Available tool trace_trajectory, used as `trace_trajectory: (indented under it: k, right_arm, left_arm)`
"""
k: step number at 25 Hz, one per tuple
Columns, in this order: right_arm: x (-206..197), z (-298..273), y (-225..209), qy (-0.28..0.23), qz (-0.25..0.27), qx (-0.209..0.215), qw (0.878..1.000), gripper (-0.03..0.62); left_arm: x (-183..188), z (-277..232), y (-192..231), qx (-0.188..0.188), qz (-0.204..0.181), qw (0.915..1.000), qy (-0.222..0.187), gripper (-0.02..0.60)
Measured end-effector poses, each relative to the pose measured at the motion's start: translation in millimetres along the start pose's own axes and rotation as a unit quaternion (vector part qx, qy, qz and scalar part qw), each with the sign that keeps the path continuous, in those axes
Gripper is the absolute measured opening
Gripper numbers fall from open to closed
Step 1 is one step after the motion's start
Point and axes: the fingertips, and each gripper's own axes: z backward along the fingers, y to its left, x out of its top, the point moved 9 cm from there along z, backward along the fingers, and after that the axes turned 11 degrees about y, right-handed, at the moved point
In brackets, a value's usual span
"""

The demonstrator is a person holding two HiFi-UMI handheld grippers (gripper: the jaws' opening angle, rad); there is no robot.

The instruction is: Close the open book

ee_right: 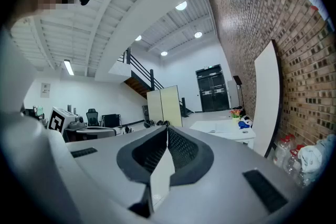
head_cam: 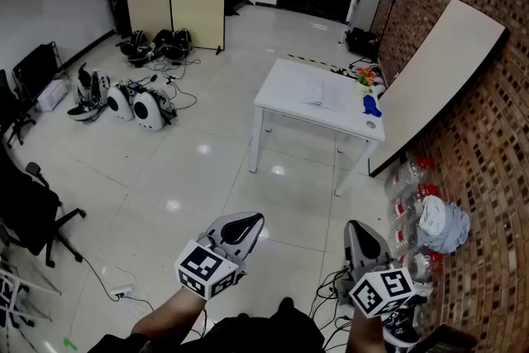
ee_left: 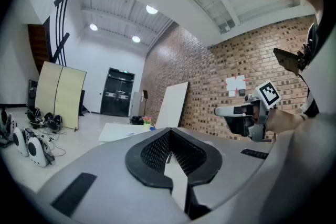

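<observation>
Held level and side by side, the grey left gripper point(head_cam: 245, 224) and grey right gripper point(head_cam: 356, 231) each have their jaws pressed together on nothing. Well beyond them, the open white-paged book point(head_cam: 319, 93) lies flat on the white rectangular table point(head_cam: 281, 92).

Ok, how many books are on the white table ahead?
1: the open white-paged book lies near the middle of the white rectangular table. The colourful clutter at its far corner might hide more.
</observation>
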Motion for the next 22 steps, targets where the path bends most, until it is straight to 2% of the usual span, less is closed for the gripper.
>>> trace_trajectory:
  k: [9,17,22]
  right_arm:
    - [11,-69,-55,-0.009,-0.014,0.009,1.0,0.003]
    - [43,-139,-149,-0.02,-0.021,0.035,0.999,0.003]
    - [59,-162,-215,-0.033,-0.015,0.039,0.999,0.003]
  left_arm:
    - [16,-68,44,0.013,-0.008,0.9999,0.006,-0.006]
    - [54,-166,77,0.033,-0.006,0.9994,0.009,-0.006]
    - [70,-229,79,0.046,-0.005,0.9989,0.01,-0.006]
